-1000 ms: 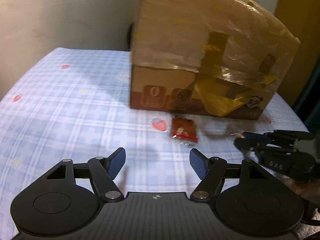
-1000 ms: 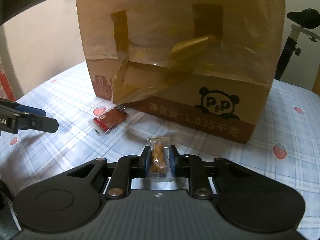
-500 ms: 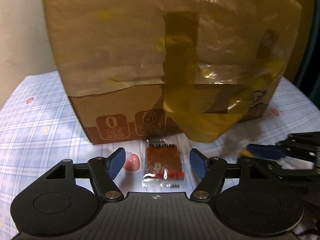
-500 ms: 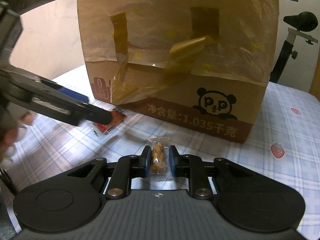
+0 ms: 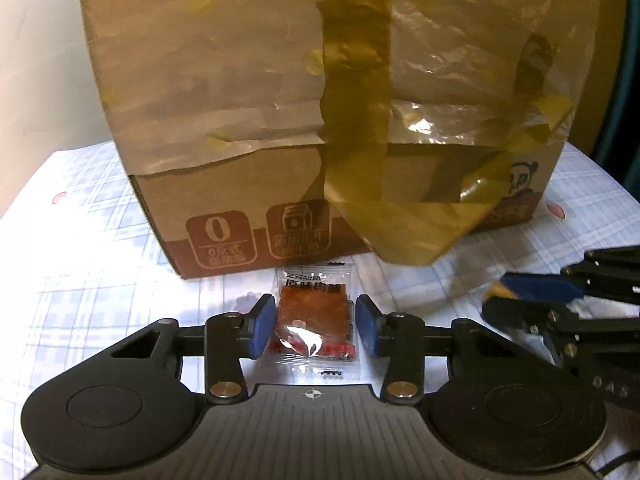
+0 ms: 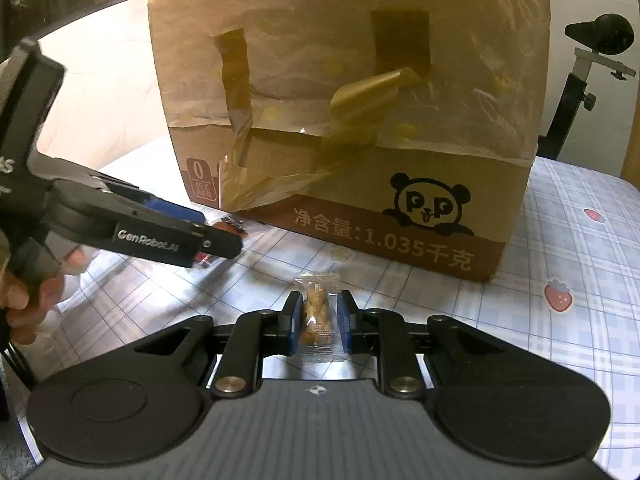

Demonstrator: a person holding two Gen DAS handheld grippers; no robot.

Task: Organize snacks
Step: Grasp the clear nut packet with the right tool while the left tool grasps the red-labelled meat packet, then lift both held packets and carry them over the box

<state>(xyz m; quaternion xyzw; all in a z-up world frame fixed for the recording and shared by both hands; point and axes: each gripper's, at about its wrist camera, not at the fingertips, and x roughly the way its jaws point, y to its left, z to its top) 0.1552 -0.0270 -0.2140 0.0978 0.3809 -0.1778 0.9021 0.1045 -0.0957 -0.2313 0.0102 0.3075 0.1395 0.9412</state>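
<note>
Left gripper (image 5: 316,330): blue pads stand either side of the flat clear-wrapped packet with a reddish-brown meat slice and red printed band (image 5: 314,322); the jaws are partly open, about as wide as the packet, and I can't tell whether the pads touch its edges

Right gripper (image 6: 319,326): jaws drawn in close on the small clear sachet of golden-brown nutty pieces (image 6: 318,314), pads pressing its two sides, so I'd call that one held

Where the snacks are: both lie on or just above the blue-and-white checked cloth with strawberry prints (image 6: 580,264), in front of the big brown cardboard box with a panda logo, loose yellow tape and crinkled film (image 6: 360,128); the red packet is just beside the box's base

Step in hand: I judge the left side is about to pinch the red packet

Doing it well: close evenly on the packet's side edges, keep the pads low so the thin film doesn't slide out, and lift straight before turning towards the box

Materials: the wrappers are glossy, slippery film with crimped ends; the red packet is thin and may buckle, the sachet lumpy and firmer; the cloth is soft and could ruck; the box is stiff card with peeling tape curling outward
</note>
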